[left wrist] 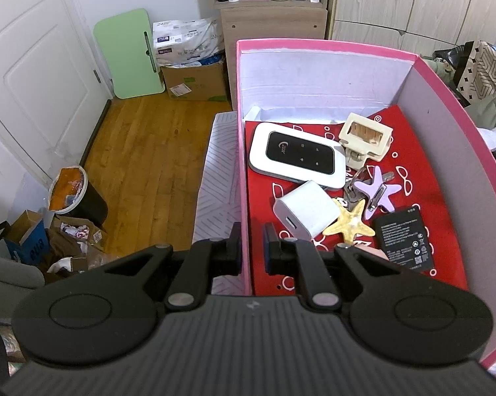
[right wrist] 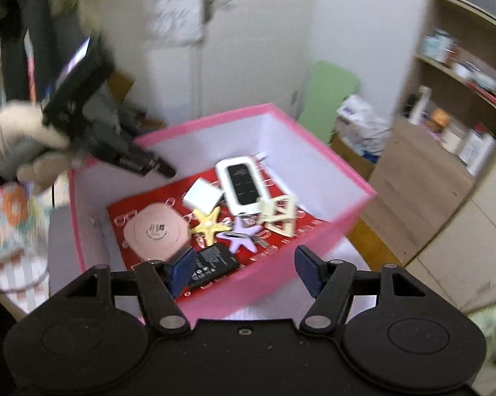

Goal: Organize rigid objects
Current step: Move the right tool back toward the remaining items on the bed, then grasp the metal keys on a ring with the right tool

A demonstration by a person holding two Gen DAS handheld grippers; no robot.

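With our left tongs clamped on the pink box's wall and our right tongs wide and empty above the box's near edge, we judge the next item must be fetched.

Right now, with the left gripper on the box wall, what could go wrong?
1. The left gripper is clamped on the thin side wall of the pink cardboard box; any pull may tip or drag the box.
2. The open, empty right gripper hangs above the near rim; descending, its fingers might hit the rim.
3. The yellow starfish clip, lilac starfish clip and black flat battery overlap, so a grab may snag two.
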